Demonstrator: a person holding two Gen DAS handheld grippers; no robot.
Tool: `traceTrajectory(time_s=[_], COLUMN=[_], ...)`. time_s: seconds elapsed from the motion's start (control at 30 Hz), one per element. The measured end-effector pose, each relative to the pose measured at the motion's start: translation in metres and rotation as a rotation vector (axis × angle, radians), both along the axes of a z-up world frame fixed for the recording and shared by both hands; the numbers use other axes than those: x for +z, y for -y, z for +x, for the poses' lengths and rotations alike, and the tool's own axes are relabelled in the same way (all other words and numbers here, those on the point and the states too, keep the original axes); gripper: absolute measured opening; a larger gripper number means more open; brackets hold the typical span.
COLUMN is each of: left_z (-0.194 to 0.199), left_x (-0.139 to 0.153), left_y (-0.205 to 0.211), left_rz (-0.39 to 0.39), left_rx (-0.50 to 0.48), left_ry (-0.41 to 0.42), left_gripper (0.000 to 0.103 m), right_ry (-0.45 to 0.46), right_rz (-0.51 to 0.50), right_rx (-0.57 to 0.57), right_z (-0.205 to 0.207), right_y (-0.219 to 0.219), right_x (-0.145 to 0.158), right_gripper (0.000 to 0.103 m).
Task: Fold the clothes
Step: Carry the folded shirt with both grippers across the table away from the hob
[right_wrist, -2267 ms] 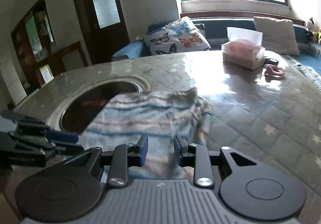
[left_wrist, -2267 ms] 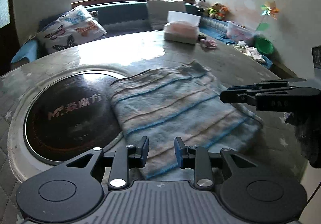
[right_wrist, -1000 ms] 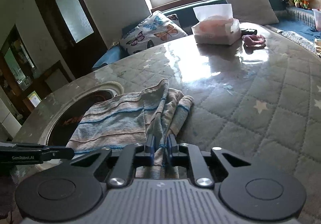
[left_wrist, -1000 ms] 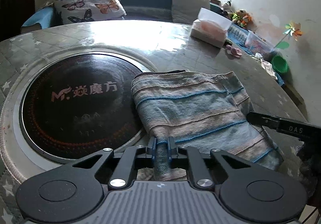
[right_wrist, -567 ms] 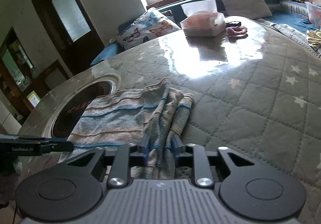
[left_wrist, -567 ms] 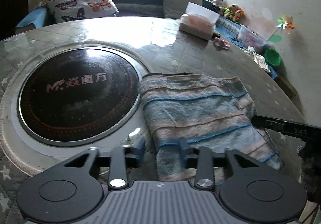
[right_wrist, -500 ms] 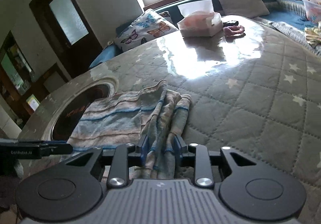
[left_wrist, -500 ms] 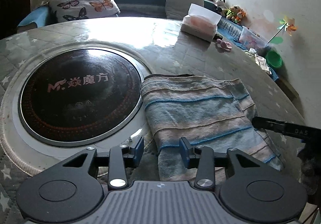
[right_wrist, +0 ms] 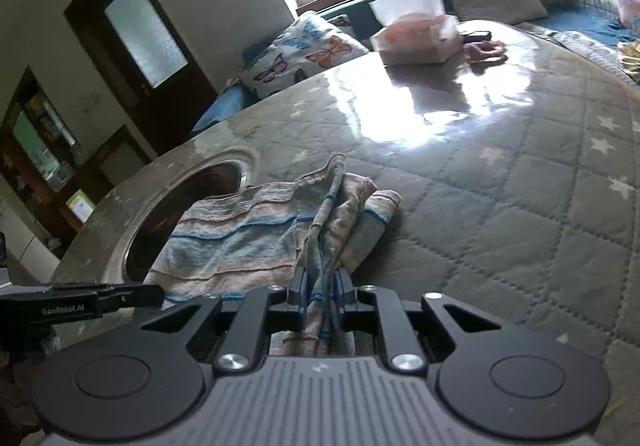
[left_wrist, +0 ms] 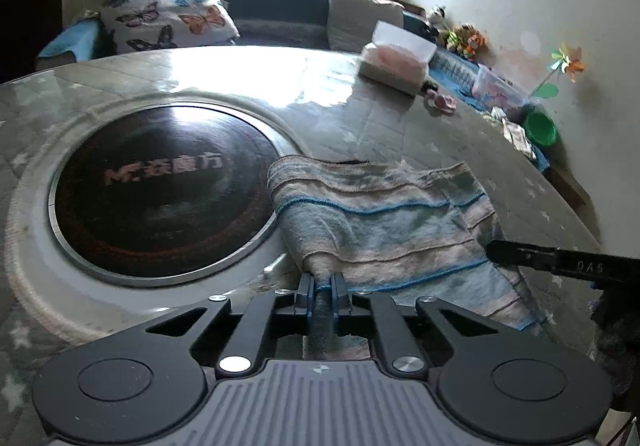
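Both tongs clamped on near edge of soft striped blue-and-beige terry cloth (left_wrist: 384,222) lying on quilted grey table (right_wrist: 520,206) beside round black hob (left_wrist: 160,190) — left gripper (left_wrist: 322,288), right gripper (right_wrist: 322,286); light, limp, bunches easily, best held at corners.

Striped folded cloth (left_wrist: 384,230), near corners pinched

close wrist views, sharing striped cloth (left_wrist: 384,222)
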State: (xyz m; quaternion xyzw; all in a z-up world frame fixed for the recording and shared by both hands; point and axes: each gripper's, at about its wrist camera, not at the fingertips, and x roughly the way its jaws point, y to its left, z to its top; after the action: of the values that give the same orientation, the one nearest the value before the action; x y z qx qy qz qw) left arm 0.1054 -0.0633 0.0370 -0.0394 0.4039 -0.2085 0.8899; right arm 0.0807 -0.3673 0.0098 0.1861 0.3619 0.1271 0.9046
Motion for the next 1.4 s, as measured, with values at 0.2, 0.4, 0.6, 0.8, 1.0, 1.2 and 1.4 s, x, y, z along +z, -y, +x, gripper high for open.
traceTrajectory(time_s=[0.2, 0.4, 0.6, 0.8, 1.0, 1.2, 1.4], left_z=[-0.023, -0.046, -0.061, -0.062, -0.053, -0.039, -0.036], left_x=[0.007, 0.016, 0.029, 0.039, 0.044, 0.041, 0.029], left_y=[-0.041, -0.096, -0.156, -0.219, -0.273, -0.310, -0.329], left_rz=[-0.008, -0.007, 0.004, 0.020, 0.045, 0.070, 0.099], left_rx=[0.097, 0.221, 0.345, 0.479, 0.596, 0.683, 0.733], left_ry=[0.007, 0.023, 0.067, 0.097, 0.102, 0.090, 0.069], left_gripper=[0.009, 0.009, 0.009, 0.009, 0.009, 0.009, 0.009], right_ry=[-0.004, -0.002, 0.016, 0.025, 0.019, -0.001, 0.002], right_rz=[-0.004, -0.029, -0.042, -0.031, -0.027, -0.009, 0.009], right_rx=[0.106, 0.265, 0.423, 0.547, 0.642, 0.704, 0.731], right_z=[0.010, 0.033, 0.061, 0.088, 0.120, 0.145, 0.162], right_y=[-0.036, -0.096, -0.170, -0.245, -0.315, -0.373, -0.401], right_x=[0.010, 0.023, 0.040, 0.052, 0.053, 0.040, 0.030], right_gripper=[0.012, 0.011, 0.011, 0.011, 0.011, 0.011, 0.011])
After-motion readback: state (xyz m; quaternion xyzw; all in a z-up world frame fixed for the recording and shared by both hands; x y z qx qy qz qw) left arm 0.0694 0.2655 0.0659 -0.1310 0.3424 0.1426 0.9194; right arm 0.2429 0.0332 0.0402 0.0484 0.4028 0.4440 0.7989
